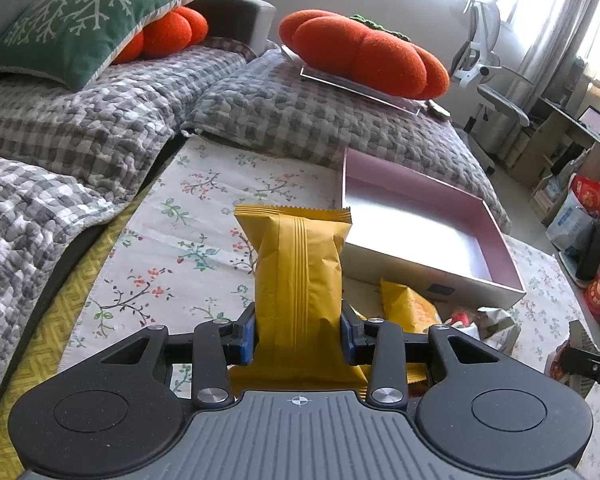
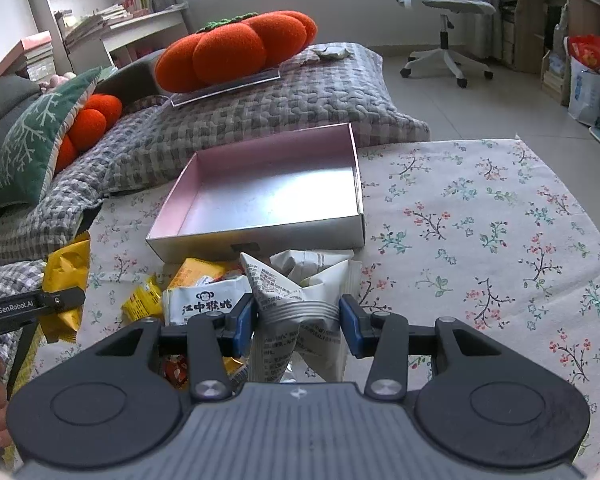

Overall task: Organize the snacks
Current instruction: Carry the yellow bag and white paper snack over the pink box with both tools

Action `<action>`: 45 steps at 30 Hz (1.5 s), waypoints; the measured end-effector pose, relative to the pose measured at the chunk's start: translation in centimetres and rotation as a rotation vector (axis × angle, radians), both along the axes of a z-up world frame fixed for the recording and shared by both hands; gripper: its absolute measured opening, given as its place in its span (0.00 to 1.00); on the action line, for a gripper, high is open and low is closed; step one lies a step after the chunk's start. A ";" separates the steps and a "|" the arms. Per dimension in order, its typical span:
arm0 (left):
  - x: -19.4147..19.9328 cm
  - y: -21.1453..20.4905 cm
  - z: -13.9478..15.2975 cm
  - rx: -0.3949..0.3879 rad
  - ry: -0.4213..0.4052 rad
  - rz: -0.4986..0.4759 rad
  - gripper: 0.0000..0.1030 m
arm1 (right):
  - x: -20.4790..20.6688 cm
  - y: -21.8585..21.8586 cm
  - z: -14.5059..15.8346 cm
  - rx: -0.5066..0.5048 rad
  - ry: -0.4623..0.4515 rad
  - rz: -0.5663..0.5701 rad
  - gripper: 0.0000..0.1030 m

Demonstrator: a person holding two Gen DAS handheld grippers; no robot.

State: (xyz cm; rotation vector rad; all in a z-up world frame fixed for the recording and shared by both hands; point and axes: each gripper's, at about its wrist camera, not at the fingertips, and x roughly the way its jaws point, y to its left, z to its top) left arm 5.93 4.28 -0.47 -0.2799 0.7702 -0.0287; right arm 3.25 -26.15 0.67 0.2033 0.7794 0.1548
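Note:
My left gripper [image 1: 299, 339] is shut on a yellow snack packet [image 1: 298, 268], held upright above the floral tablecloth, with its blue pads pressing the packet's sides. In the right wrist view that same yellow snack packet [image 2: 66, 276] shows at the far left, beside the left gripper's arm. My right gripper [image 2: 299, 325] is shut on a crumpled white and silver snack packet [image 2: 296, 304]. A shallow open box [image 1: 452, 276] with a pink inside stands just beyond both grippers; the open box [image 2: 260, 245] holds nothing. A pile of snack packets [image 2: 196, 292] lies in front of it.
A sofa with a grey checked blanket [image 1: 80, 128], a green cushion [image 1: 80, 20] and orange pumpkin cushions [image 1: 364, 52] borders the table on the far and left sides. The floral tablecloth [image 2: 480, 240] stretches bare to the right. An office chair [image 2: 444, 12] and bags [image 2: 588, 80] stand beyond.

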 end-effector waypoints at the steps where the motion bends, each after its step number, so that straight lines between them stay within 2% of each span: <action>1: 0.0 0.0 0.1 -0.004 -0.002 -0.001 0.35 | 0.0 0.0 0.1 0.004 -0.004 0.002 0.40; 7: 0.3 -1.6 2.0 -0.024 -0.031 -0.014 0.35 | -0.1 -0.3 0.9 0.012 -0.045 0.008 0.40; 12: 0.8 -3.6 3.1 -0.012 -0.061 -0.033 0.35 | 0.5 -1.1 1.7 0.026 -0.081 -0.009 0.40; 23: 0.5 -7.3 5.3 -0.022 -0.070 -0.089 0.35 | 0.2 -2.9 2.4 0.087 -0.087 -0.018 0.40; 33: -2.4 -7.9 8.2 0.010 -0.105 -0.035 0.35 | -0.6 -3.4 3.4 0.127 -0.097 -0.019 0.40; 36: -3.5 -7.8 9.1 0.004 -0.089 -0.013 0.35 | -1.1 -3.7 4.2 0.137 -0.103 -0.037 0.40; 38: -4.6 -7.9 10.2 -0.007 -0.092 -0.010 0.35 | -1.7 -3.8 4.7 0.134 -0.113 -0.043 0.40; 42: -7.0 -8.6 12.8 0.019 -0.133 -0.021 0.35 | -2.8 -4.1 5.9 0.150 -0.128 -0.051 0.40; 45: -7.8 -8.7 13.7 0.011 -0.139 -0.027 0.35 | -3.4 -4.1 6.9 0.173 -0.139 -0.058 0.40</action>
